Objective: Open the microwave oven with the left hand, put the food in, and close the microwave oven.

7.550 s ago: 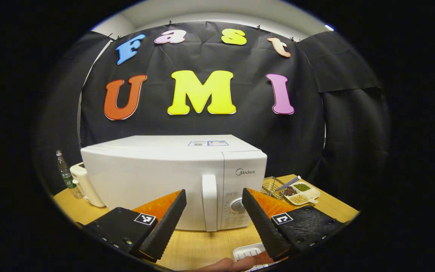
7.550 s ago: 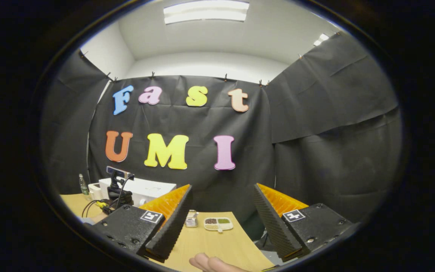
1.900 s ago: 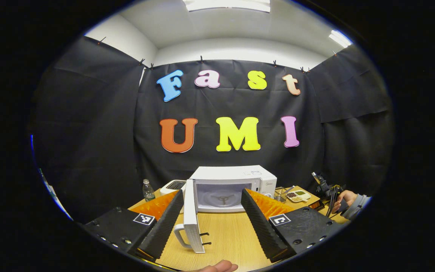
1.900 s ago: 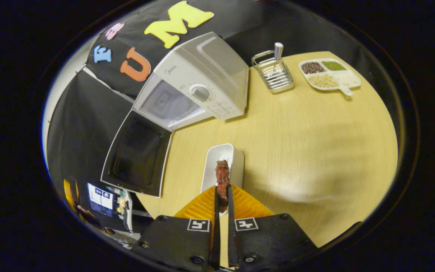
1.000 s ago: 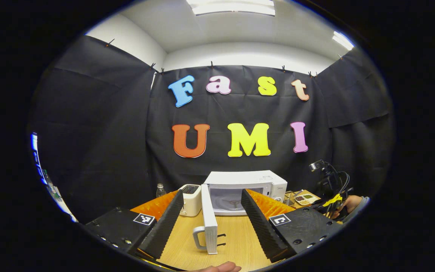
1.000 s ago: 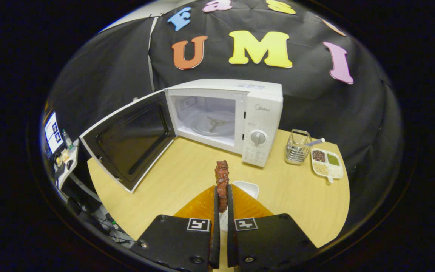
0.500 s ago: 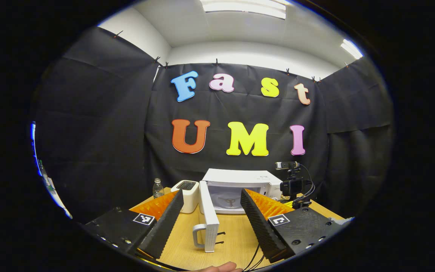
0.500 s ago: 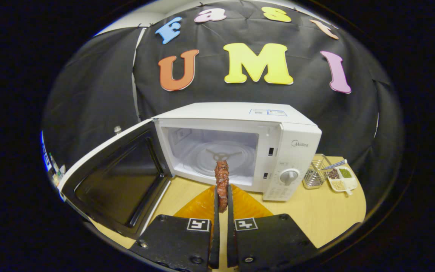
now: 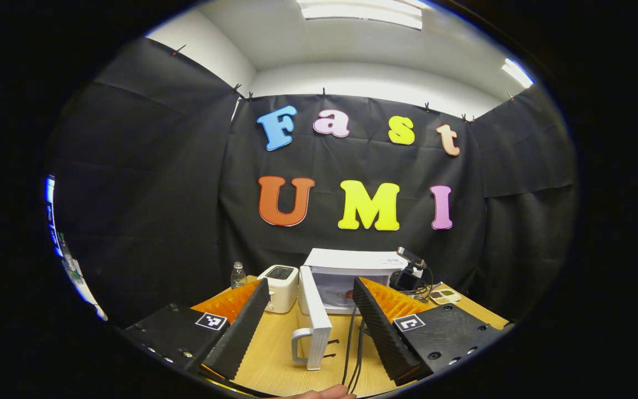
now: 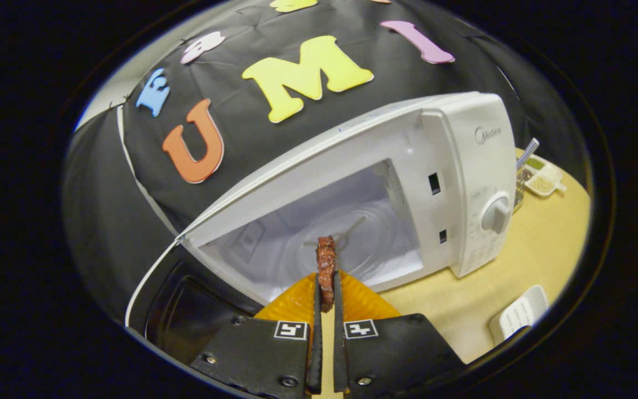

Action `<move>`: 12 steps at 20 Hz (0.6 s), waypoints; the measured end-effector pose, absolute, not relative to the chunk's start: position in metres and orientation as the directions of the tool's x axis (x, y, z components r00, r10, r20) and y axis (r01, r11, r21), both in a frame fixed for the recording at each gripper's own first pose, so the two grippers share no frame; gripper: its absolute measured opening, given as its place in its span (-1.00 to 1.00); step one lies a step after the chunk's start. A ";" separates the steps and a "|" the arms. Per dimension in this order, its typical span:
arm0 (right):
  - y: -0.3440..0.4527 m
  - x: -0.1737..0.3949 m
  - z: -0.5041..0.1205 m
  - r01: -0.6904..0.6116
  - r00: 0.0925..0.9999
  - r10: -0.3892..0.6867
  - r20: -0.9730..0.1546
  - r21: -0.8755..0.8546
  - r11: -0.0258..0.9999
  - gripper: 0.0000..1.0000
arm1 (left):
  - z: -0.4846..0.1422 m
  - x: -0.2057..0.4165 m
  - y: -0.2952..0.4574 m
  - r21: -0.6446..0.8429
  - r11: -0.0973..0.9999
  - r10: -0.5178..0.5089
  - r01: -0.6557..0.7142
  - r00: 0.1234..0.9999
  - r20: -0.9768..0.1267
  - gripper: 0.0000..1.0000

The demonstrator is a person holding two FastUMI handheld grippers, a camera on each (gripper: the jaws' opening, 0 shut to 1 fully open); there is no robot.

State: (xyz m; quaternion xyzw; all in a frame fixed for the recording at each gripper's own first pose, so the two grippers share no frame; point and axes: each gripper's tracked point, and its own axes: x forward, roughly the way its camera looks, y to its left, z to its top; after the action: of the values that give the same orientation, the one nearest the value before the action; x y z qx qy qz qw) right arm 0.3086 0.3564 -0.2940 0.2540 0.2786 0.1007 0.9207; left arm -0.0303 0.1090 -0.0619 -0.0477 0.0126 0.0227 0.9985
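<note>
At the microwave oven (image 10: 352, 183) mouth: right gripper (image 10: 324, 310), fingers pinched on a meat strip (image 10: 327, 266), had advanced from above the surface (image 10: 540, 244) to the cavity threshold. Door (image 9: 315, 318) swung wide. Left gripper (image 9: 308, 321) fingers wide, empty. Placement imminent, closing outstanding.

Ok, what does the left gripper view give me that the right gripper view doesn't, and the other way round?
Left gripper view: the open left gripper, the door's outer handle, a toaster, a water bottle and loose cables.
Right gripper view: the right gripper shut on the piece of meat at the cavity, plus the glass turntable, the dial and the white tray.
Both: the microwave with its door swung open, and the divided dish.
</note>
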 end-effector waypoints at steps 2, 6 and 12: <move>0.359 0.323 -0.313 0.029 0.832 0.267 -0.486 0.519 0.854 -0.78 | -0.064 -0.029 0.102 -0.088 0.996 0.026 -0.029 0.999 -0.036 0.87; 0.380 0.345 -0.331 0.106 0.853 0.246 -0.460 0.615 0.781 -0.78 | -0.076 -0.022 0.100 -0.071 0.997 0.016 -0.020 0.998 -0.064 0.87; 0.389 0.365 -0.353 0.179 0.892 0.182 -0.413 0.694 0.697 -0.78 | -0.105 -0.007 0.107 -0.046 0.998 0.027 -0.033 0.991 -0.128 0.87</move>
State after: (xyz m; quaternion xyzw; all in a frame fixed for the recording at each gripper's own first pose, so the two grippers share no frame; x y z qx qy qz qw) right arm 0.3654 0.3895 -0.3534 0.3891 0.2319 0.0010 0.8915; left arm -0.0071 0.1067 -0.1052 -0.0239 0.0636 0.0150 0.9976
